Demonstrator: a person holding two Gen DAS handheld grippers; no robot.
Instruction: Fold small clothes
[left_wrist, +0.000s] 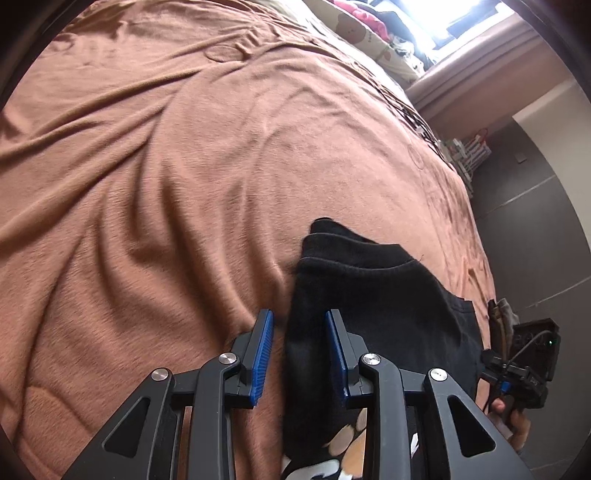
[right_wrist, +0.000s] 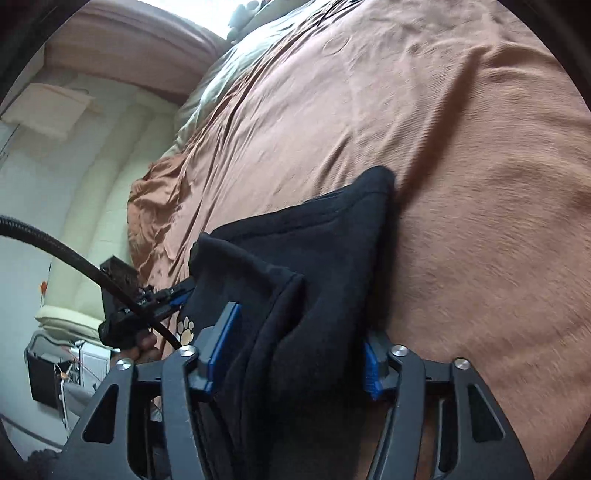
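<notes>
Rumpled brown velvety bedspread (left_wrist: 166, 166), soft black garment (left_wrist: 369, 288) bunched between both gaping hand-held grippers (left_wrist: 299, 347).

The left hand-held gripper (left_wrist: 299, 350), at six o'clock, straddles a fold of the black cotton garment (left_wrist: 369, 295) with blue pads apart, on the rumpled brown bedspread (left_wrist: 166, 166).

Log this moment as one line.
black garment on brown blanket | left gripper: open, straddling fold | right gripper: cloth between fingers, grip unclear
</notes>
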